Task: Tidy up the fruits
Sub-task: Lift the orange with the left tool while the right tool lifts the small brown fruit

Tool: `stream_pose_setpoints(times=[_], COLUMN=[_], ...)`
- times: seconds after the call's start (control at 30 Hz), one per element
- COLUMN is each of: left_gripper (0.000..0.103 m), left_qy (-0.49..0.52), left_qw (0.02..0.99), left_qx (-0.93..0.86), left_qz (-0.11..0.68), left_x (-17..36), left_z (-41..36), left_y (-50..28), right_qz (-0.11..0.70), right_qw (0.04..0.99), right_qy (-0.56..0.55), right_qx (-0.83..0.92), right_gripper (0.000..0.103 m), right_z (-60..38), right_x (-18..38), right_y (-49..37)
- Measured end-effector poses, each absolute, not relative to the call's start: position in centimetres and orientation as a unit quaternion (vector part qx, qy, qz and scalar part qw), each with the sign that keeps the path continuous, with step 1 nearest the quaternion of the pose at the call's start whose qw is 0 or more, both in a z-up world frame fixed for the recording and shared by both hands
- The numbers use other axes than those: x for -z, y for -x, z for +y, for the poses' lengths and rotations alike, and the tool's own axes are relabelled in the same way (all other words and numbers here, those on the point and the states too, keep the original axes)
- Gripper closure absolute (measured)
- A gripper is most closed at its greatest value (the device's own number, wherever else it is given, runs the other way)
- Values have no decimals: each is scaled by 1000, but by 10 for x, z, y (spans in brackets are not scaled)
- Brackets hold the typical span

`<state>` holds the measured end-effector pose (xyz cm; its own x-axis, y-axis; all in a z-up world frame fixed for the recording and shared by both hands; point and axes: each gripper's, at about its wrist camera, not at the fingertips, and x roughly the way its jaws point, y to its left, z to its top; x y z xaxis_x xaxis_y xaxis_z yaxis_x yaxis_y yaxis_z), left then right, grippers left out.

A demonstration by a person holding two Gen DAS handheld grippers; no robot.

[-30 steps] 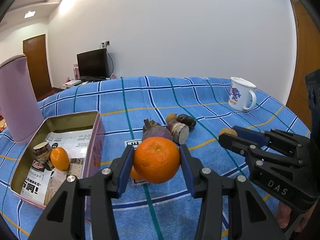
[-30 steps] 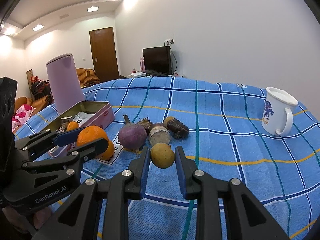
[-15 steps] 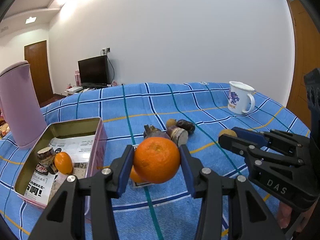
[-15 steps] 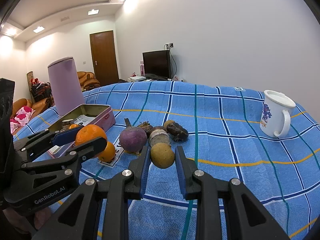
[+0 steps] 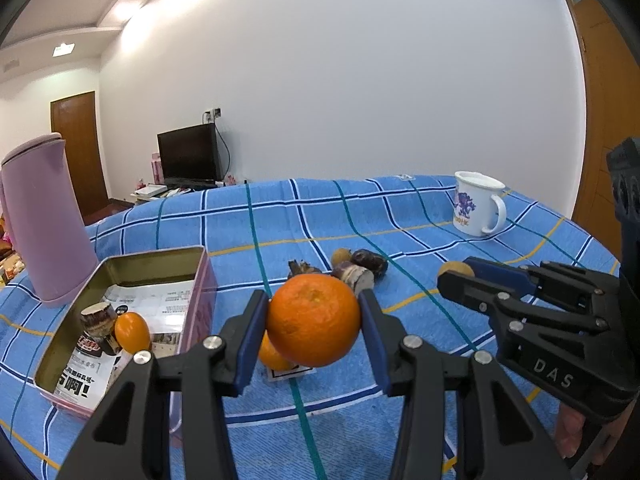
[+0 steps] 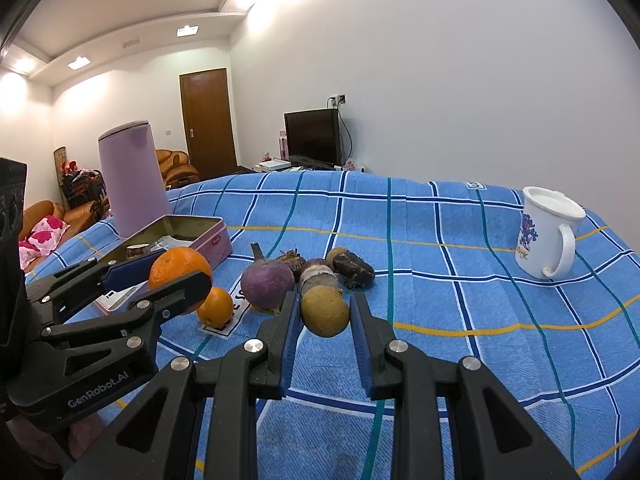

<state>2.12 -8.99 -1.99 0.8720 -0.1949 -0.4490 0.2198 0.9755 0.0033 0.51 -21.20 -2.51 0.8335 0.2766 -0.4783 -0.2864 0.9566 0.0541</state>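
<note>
My left gripper [image 5: 314, 322] is shut on a large orange [image 5: 313, 319], held in the air above the blue checked cloth; the same orange [image 6: 180, 269] shows at the left of the right wrist view. My right gripper [image 6: 325, 312] is shut on a small brownish-yellow round fruit [image 6: 324, 311], seen as the small fruit [image 5: 456, 270] at the right gripper's tip in the left wrist view. An open pink tin [image 5: 120, 268] at the left holds a small orange fruit [image 5: 132, 332], a little jar and printed paper. A second orange [image 6: 215, 307] lies on a white card.
A purple turnip-like root [image 6: 267, 284] and several dark roots [image 6: 354, 269] lie in a cluster mid-table. A tall lilac jug [image 5: 44, 220] stands behind the tin. A white mug [image 6: 548, 232] stands at the far right. The cloth drops off at the far edge.
Both views have tipped slightly upward, so the table sits lower in the frames. Both grips are unchanged and the fruits on the table have not moved.
</note>
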Motion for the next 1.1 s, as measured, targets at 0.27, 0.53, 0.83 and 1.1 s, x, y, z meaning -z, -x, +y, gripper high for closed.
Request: stream_pose_setpoints(times=[0.27,0.53,0.83,1.1], left_gripper=[55,55,55,55], left_qy=[-30,-30,-31,-32], left_qw=[971,973,975,978], left_qx=[106,105,102,100], left_qz=[213,203,196,183], left_x=[17,15,14,12], left_z=[-90,-90,-89,-89], left_y=[-16,-13,-9,-3], right_qz=[239,229,216,203], right_qw=[960,963,966,969], right_qy=[9,9,9,10], right_qx=[-146,-144,-141,-140], right_gripper=[76,76,76,76], right_z=[-213,-213,-215,-215], right_x=[23,22,19,18], right_y=[0,6,12,18])
